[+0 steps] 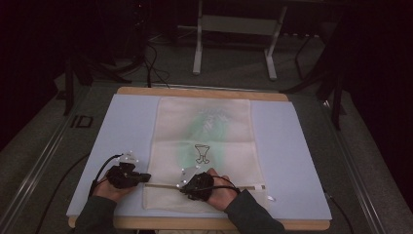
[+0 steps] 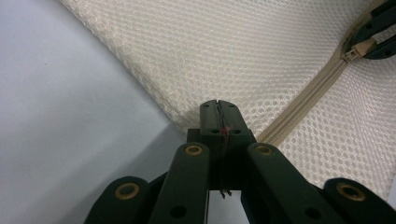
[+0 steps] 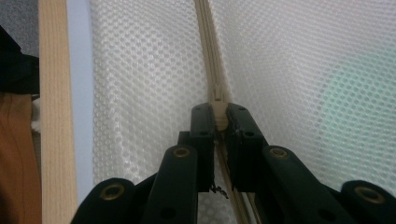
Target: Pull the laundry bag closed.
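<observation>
Soft, light mesh bag (image 1: 204, 146): left gripper (image 2: 218, 108) pinches its near-left edge, right gripper (image 3: 219, 114) pinches zipper pull (image 3: 218, 109).

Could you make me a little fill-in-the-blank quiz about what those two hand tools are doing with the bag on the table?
1. The mesh bag lies flat on a light ____ mat.
2. The right gripper is shut on the zipper ____.
3. The left gripper pinches the bag's ____ beside the zipper.
4. The drawing on the bag shows a ____.

Missing words: blue; pull; edge; glass
</observation>
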{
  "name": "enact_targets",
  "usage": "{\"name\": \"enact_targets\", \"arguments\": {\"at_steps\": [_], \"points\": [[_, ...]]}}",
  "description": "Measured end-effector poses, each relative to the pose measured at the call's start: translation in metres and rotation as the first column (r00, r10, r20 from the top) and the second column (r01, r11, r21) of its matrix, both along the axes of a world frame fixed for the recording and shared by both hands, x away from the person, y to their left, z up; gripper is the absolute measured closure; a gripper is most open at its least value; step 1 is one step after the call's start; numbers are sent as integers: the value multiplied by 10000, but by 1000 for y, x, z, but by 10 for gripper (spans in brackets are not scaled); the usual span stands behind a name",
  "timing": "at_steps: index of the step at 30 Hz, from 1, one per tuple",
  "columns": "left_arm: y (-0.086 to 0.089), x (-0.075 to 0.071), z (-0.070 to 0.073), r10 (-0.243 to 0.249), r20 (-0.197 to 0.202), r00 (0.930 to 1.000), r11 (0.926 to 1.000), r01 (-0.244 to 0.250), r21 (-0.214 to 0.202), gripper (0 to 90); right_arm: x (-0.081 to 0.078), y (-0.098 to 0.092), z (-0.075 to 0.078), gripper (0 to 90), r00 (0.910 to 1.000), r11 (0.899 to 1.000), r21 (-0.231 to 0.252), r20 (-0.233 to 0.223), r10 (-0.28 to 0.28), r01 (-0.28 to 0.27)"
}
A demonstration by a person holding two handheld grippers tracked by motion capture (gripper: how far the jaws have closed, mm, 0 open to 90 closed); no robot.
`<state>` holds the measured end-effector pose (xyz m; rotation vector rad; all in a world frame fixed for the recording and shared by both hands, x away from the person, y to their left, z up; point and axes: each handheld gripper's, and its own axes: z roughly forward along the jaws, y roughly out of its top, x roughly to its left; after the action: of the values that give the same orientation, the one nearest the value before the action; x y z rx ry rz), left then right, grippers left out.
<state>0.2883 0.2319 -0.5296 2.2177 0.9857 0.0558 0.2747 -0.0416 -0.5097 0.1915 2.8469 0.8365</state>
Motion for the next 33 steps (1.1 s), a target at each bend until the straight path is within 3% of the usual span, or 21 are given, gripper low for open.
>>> {"name": "enact_targets", "arguments": {"at_steps": [33], "points": [[0, 0, 0, 34, -35, 10000, 10000, -34, -46, 900, 1, -28, 5, 821, 9995, 9995, -68, 65, -301, 301]]}}
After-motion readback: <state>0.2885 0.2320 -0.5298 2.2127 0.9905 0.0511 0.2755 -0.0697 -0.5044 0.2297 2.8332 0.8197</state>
